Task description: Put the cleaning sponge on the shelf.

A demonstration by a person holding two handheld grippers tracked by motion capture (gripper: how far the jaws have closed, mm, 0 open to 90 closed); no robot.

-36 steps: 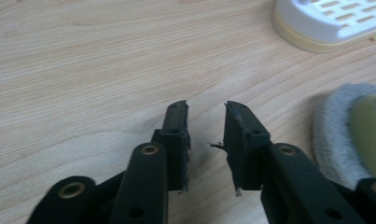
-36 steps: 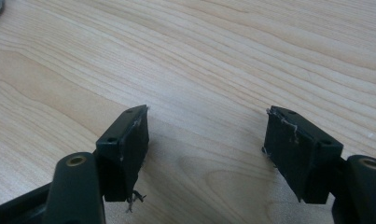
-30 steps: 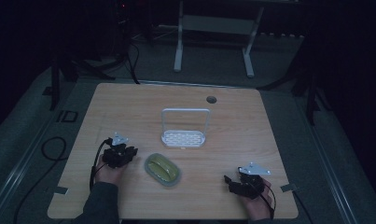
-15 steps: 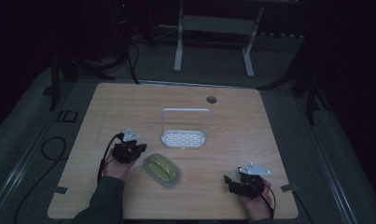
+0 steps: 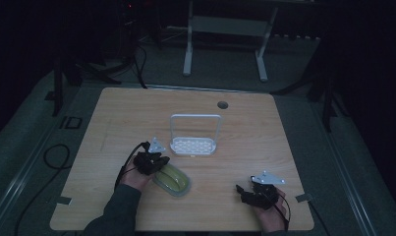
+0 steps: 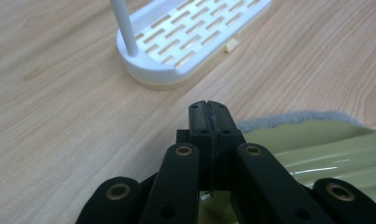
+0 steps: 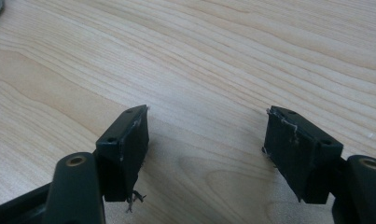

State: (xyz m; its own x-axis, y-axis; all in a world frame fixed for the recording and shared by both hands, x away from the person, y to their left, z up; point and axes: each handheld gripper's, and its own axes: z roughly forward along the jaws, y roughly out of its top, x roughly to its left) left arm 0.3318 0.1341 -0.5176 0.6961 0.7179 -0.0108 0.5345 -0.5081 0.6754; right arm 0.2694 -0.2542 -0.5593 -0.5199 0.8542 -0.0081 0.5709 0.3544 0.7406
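Observation:
A pale yellow-green oval object point(image 5: 175, 180) with a glossy ridged top and a grey fuzzy edge point(image 6: 288, 119) lies on the wooden table point(image 5: 264, 142), front of centre. My left gripper point(image 5: 156, 161) sits over its left end, jaws pressed together with nothing visible between them point(image 6: 209, 108). A white slotted rack point(image 5: 194, 145) with a tall hoop handle stands just beyond; its near corner point(image 6: 176, 46) is ahead of the left jaws. My right gripper point(image 5: 242, 191) rests at the front right, open over bare wood point(image 7: 206, 128).
A round cable hole point(image 5: 222, 104) sits near the table's far edge. Cables trail off the table's left side point(image 5: 58, 152). A white frame point(image 5: 225, 24) stands on the floor behind the table. The surroundings are dark.
My left gripper has moved to the right, from beside the oval object to over its left end. The right gripper has stayed put.

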